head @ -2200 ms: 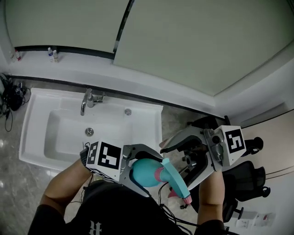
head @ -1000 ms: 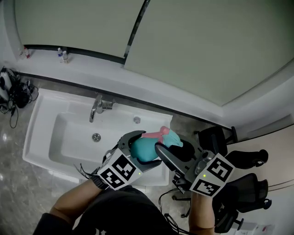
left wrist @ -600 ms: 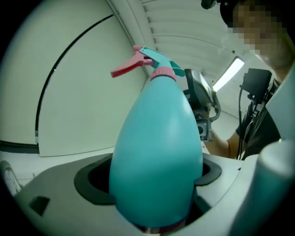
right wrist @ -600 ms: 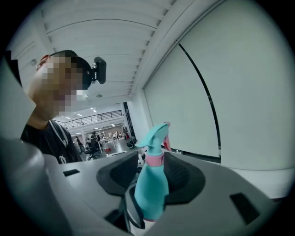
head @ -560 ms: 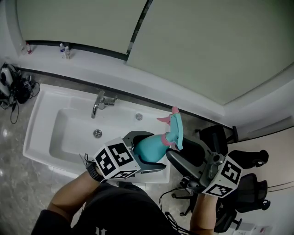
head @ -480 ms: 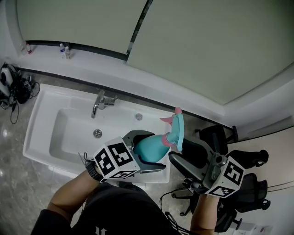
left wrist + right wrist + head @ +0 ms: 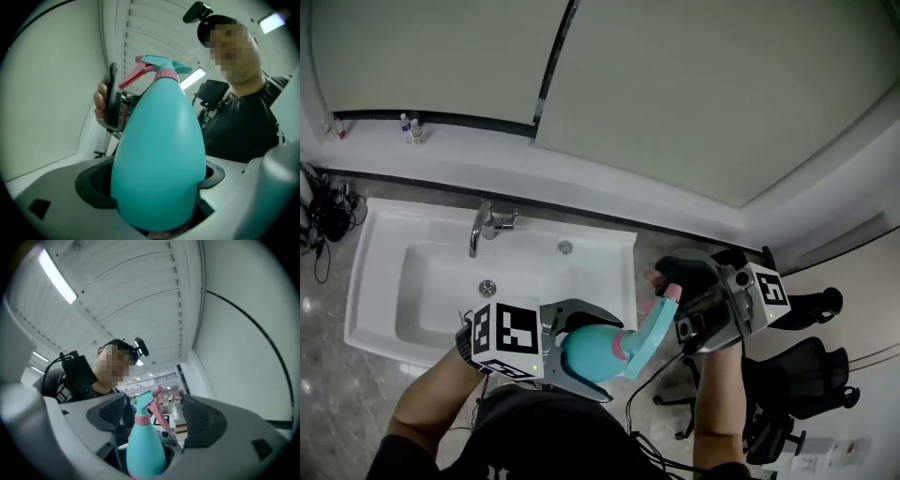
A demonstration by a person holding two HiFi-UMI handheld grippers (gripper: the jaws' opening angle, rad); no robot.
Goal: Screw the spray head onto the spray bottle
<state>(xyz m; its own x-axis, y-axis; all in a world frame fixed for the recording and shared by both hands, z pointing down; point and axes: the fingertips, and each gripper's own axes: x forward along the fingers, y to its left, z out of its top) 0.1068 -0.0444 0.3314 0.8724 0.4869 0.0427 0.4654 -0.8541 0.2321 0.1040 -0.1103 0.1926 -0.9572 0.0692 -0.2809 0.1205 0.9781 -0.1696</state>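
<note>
my left gripper (image 7: 607, 358) is clamped on the bottle (image 7: 589, 353). in the left gripper view both jaws hug the fat lower part of its teal body, one on each side. the bottle lies roughly level in the head view, in the air just in front of the sink (image 7: 366, 281), with its base toward the left gripper and its top toward my right.

the spray head (image 7: 654, 323) sits on the bottle's neck, joined by a pink collar (image 7: 621, 349). its pink trigger is out at the far end. i can't tell how tightly it is seated.

my right gripper (image 7: 152, 413) has just been opening and its jaws now stand wide. in the right gripper view the bottle and spray head show between the two dark pads, with clear space on either side, so neither pad touches them. in the head view this gripper is up by the tip of the spray head, with its marker cube (image 7: 766, 293) on the outer side.

behind the sink basin is a tap (image 7: 481, 225), and two small bottles (image 7: 409, 127) stand on the ledge by the wall. an office chair (image 7: 802, 370) is off to the right on the floor.
</note>
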